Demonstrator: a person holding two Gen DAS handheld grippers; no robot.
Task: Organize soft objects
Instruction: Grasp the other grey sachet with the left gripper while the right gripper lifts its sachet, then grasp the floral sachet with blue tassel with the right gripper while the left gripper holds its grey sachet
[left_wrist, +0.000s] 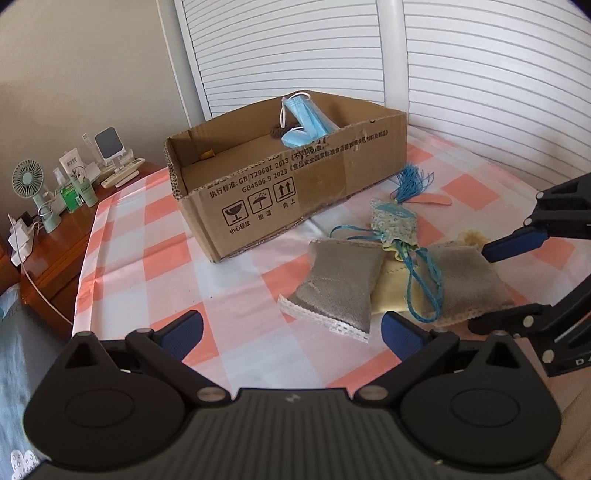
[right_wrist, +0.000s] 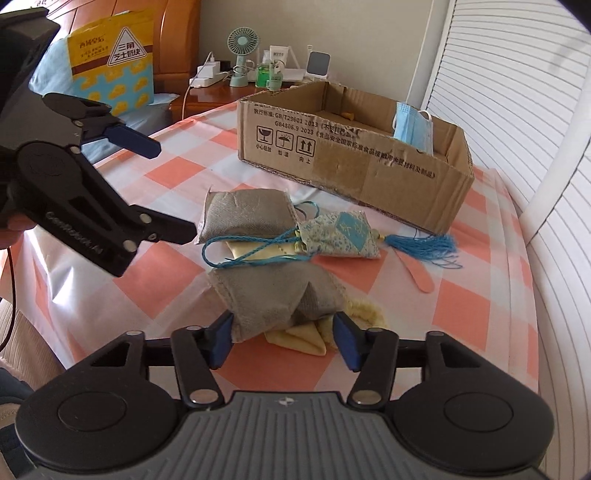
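Observation:
Two grey fabric pouches lie on the checked tablecloth, one nearer my left gripper (left_wrist: 340, 284) and one nearer my right (right_wrist: 273, 295). A yellow cloth (right_wrist: 299, 338) lies under them. A floral sachet (right_wrist: 343, 236) with a blue tassel and cord lies across the pile. A blue face mask (left_wrist: 304, 122) hangs over the far rim of the cardboard box (left_wrist: 295, 184). My left gripper (left_wrist: 291, 334) is open and empty, just short of the left pouch. My right gripper (right_wrist: 282, 343) is open, its fingers either side of the nearer pouch's edge.
A pink flat strip (right_wrist: 417, 275) lies beside the tassel. White louvred doors stand behind the table. A wooden nightstand (left_wrist: 55, 254) to the left holds a small fan, bottles and chargers. A yellow snack bag (right_wrist: 110, 59) leans on the bed.

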